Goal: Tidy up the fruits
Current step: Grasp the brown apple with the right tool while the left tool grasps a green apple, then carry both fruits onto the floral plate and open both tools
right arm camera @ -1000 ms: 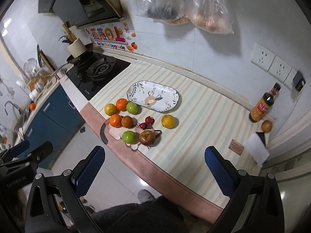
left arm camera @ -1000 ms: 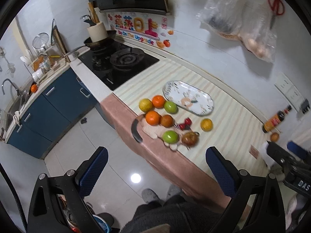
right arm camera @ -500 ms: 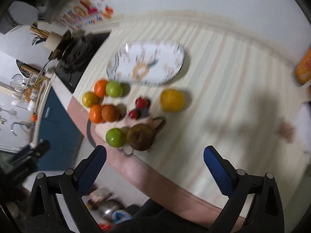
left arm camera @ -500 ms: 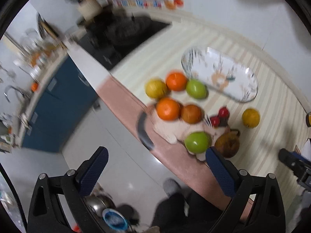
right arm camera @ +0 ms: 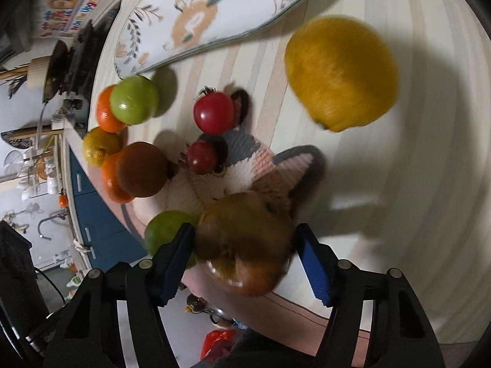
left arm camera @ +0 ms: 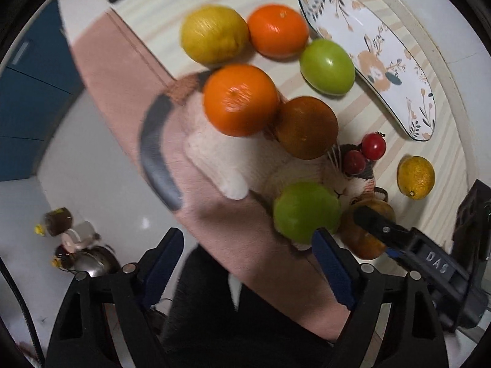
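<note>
Several fruits lie on a striped counter beside an oval floral plate (left arm camera: 383, 58). My right gripper (right arm camera: 245, 254) is open, its blue fingers on either side of a brown-red apple (right arm camera: 245, 245) that rests on a cat-shaped mat (right arm camera: 245, 178). My left gripper (left arm camera: 248, 263) is open and empty above the counter's front edge, just short of a green fruit (left arm camera: 307, 211). Oranges (left arm camera: 241, 99), a lemon (left arm camera: 213, 33), a second green fruit (left arm camera: 326, 66), two small red fruits (left arm camera: 365, 155) and a yellow citrus (right arm camera: 340, 72) lie around.
The pink counter edge (left arm camera: 122, 70) drops to a white floor with blue cabinets (left arm camera: 27, 92) at left. A stove and pot (right arm camera: 70, 58) stand at the counter's far end. The right gripper's black body (left arm camera: 429, 263) shows in the left wrist view.
Both grippers have dropped down close to the fruits. The right gripper's fingers now straddle the brown-red apple; the left has come near the front green fruit.
</note>
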`<action>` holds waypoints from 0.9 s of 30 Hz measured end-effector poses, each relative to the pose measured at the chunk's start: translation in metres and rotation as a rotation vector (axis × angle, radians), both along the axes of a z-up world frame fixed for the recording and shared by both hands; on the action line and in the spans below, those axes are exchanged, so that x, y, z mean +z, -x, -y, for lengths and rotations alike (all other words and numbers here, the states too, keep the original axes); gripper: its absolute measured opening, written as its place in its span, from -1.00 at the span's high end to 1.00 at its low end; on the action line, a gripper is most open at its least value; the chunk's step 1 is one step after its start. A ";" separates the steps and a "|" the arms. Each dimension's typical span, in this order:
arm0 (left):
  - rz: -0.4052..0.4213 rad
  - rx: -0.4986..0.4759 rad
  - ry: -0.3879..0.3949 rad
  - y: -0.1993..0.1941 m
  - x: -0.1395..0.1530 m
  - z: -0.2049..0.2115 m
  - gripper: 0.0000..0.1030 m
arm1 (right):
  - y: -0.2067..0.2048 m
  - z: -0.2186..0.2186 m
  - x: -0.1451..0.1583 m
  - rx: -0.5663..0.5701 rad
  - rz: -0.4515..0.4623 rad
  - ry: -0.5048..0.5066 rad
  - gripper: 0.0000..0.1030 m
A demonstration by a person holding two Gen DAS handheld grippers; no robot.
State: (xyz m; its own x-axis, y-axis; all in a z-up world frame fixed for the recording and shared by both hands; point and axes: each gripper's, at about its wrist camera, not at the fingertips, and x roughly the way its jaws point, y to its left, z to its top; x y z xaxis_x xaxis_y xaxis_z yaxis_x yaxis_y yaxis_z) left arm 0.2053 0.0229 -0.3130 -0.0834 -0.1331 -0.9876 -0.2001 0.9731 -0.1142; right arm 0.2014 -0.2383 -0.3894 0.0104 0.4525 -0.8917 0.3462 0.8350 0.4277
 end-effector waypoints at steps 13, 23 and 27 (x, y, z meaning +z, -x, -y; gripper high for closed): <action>-0.032 -0.218 0.165 -0.019 -0.029 0.047 -0.66 | 0.047 0.000 0.008 -0.141 -0.034 0.113 -0.34; 0.054 -0.388 0.078 -0.024 -0.039 0.086 -0.17 | 0.049 0.006 0.012 -0.148 -0.017 0.115 -0.33; 0.073 -0.411 0.042 -0.025 -0.037 0.099 -0.17 | 0.043 0.008 0.020 -0.124 0.004 0.128 -0.33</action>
